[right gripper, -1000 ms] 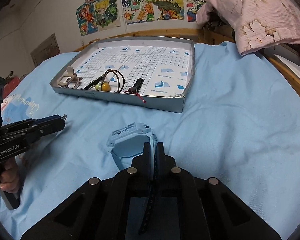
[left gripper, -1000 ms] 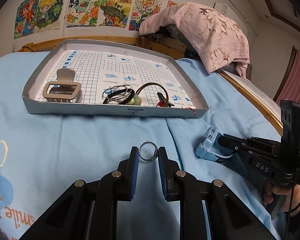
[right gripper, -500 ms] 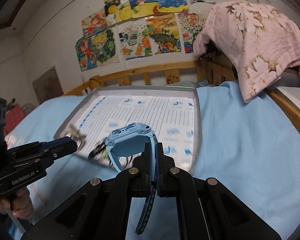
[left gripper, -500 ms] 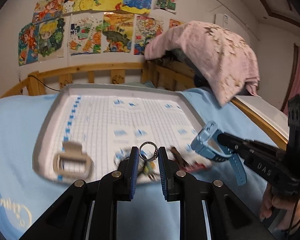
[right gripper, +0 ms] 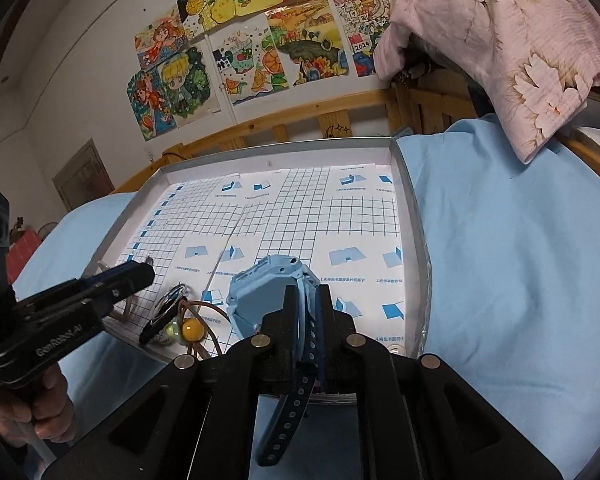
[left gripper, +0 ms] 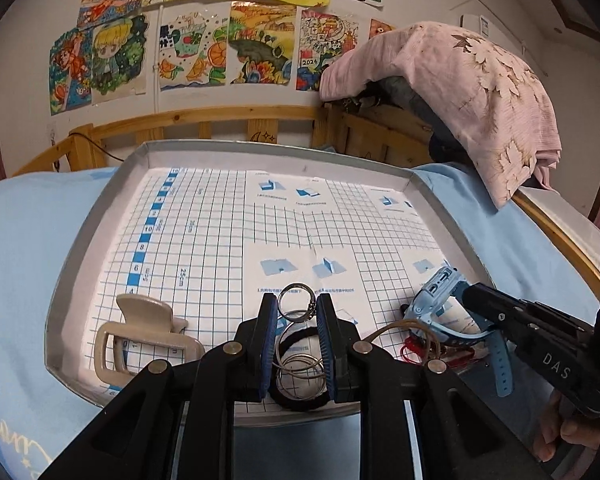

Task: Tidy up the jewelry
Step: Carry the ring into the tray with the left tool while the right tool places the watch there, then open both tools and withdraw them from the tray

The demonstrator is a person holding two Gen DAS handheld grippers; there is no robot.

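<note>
My left gripper (left gripper: 296, 305) is shut on a small silver key ring (left gripper: 295, 294) and hangs over the near edge of the grid-lined tray (left gripper: 80, 248). Below it in the tray lie a black hair tie (left gripper: 296, 402) and thin silver bangles (left gripper: 300, 364). A beige hair claw (left gripper: 140, 338) lies at the tray's near left. My right gripper (right gripper: 307, 295) grips the strap of a light blue watch (right gripper: 268, 292) over the tray's near right part; its jaws are opening, with the strap still pinched between them. A brown cord with beads (right gripper: 191, 330) lies beside the watch.
The tray sits on a light blue bedsheet (right gripper: 520, 260). Its far half holds only the printed grid paper. A wooden bed rail (left gripper: 220, 118) runs behind it, and a pink flowered cloth (left gripper: 480, 92) is draped at the back right. A hand (right gripper: 40, 420) holds the left gripper's handle.
Both grippers have moved forward from over the bedsheet to over the tray's near part, carrying the ring and the watch. The watch has been lifted off the sheet.
</note>
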